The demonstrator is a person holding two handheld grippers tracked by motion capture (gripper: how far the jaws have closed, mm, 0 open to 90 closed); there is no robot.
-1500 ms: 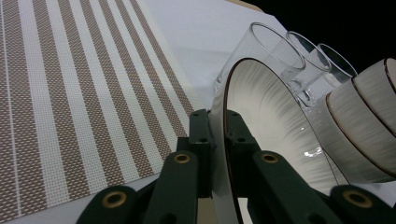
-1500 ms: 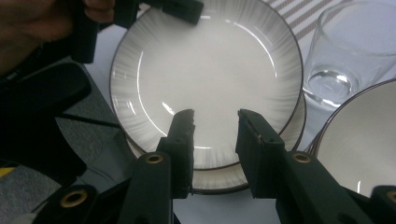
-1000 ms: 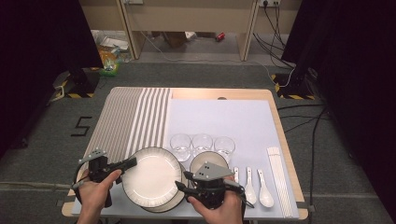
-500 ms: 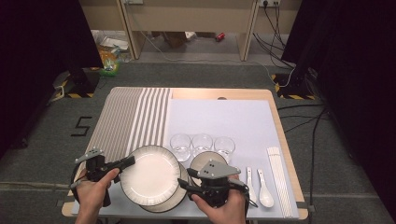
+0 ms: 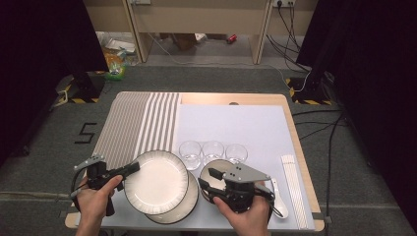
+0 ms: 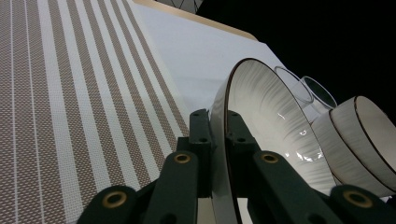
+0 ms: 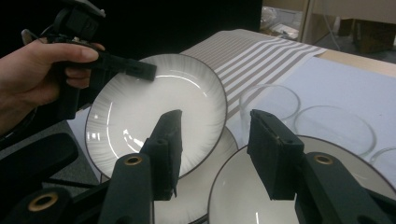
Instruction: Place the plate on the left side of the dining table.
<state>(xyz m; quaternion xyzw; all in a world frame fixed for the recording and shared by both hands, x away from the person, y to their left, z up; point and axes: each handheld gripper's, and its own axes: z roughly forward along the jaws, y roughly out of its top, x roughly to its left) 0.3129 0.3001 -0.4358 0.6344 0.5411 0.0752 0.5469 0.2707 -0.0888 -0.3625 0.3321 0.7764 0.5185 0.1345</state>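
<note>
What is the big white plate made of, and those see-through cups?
The plate looks like glazed ceramic: glossy white, shiny highlights, fine ribbing, dark rim line. The cups look like clear glass, since the mat shows through them, though clear plastic is possible.

Lower plate (image 5: 189, 204) largely covered by the lifted top plate (image 5: 155, 181); spoons (image 5: 278, 194) partly hidden behind the right gripper (image 5: 209, 183); bowl (image 6: 359, 140) cut by frame edge.

Glossy ceramic plate (image 5: 155, 181) (woven placemat (image 5: 135, 125))
</note>
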